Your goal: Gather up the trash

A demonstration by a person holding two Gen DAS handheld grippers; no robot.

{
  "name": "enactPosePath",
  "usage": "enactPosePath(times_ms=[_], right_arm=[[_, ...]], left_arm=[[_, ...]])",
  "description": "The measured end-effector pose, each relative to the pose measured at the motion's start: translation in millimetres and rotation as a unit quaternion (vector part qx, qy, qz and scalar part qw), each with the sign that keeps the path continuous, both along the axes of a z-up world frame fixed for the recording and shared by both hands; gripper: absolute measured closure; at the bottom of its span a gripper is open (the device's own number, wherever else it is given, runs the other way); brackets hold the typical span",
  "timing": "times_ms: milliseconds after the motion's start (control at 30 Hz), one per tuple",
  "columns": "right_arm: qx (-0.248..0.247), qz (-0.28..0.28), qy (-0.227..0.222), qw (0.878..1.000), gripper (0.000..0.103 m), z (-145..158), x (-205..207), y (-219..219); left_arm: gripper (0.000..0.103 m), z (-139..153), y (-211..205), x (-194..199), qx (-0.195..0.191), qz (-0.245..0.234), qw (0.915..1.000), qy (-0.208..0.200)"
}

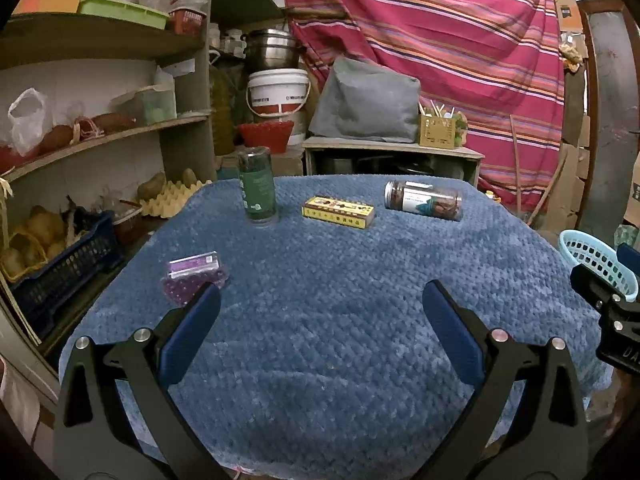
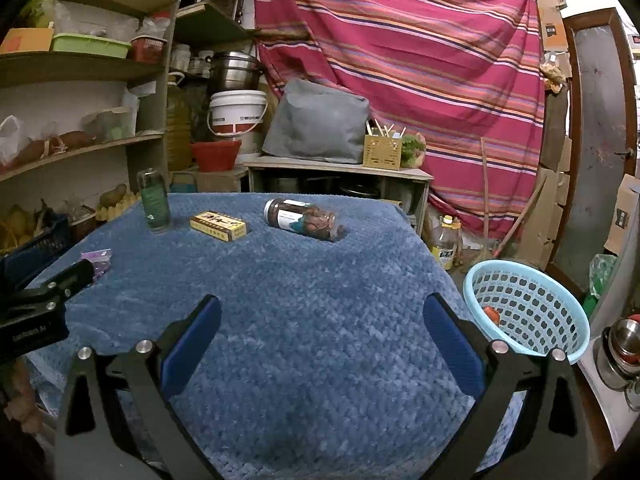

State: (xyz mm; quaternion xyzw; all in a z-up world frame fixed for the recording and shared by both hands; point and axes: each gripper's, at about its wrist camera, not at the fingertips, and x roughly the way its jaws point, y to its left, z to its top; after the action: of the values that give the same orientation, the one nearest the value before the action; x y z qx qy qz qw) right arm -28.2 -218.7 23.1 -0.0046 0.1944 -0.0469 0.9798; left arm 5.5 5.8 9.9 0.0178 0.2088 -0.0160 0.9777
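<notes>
Both wrist views look forward and slightly downward from the near edge of the blue table cover (image 1: 320, 320), left view offset left; both share the cover and the striped cloth (image 2: 400, 60) behind

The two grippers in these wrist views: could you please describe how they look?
The left gripper and the right gripper match: black angular linkage arms with triangular cut-outs, round silver pivot pins, and jaws lined with blue pads. Each one's black body shows faint pale lettering in the other's view, too blurred to read. No cables or sleeves are visible.
</notes>
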Motion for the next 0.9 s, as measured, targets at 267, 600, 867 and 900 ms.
enactPosePath(times_ms=[267,600,867,900], right_arm=[[-0.001,-0.001,-0.003,1.0,0.004,0.6,-0.1,-0.2],[-0.001,-0.002,-0.003,1.0,0.004,0.3,-0.6,0.7],[-0.009,0.0,-0.007,1.0,0.004,1.6,-1.1,1.3],[-0.008,0.001,-0.007,1.0,0.004,1.8,-1.5,1.3]], left_arm=[[0.005,2.3,-1.8,-1.4,0.006,-0.002,0.9999,-0.009],[0.005,3.2,-1.9,-2.5,0.004,-0.001,0.9999,-0.013],[0.005,3.4,-2.1,-3.0,0.005,0.001,0.9999,-0.014],[0.005,3.6,-2.1,-3.2,0.005,0.002,0.9999,-0.015]])
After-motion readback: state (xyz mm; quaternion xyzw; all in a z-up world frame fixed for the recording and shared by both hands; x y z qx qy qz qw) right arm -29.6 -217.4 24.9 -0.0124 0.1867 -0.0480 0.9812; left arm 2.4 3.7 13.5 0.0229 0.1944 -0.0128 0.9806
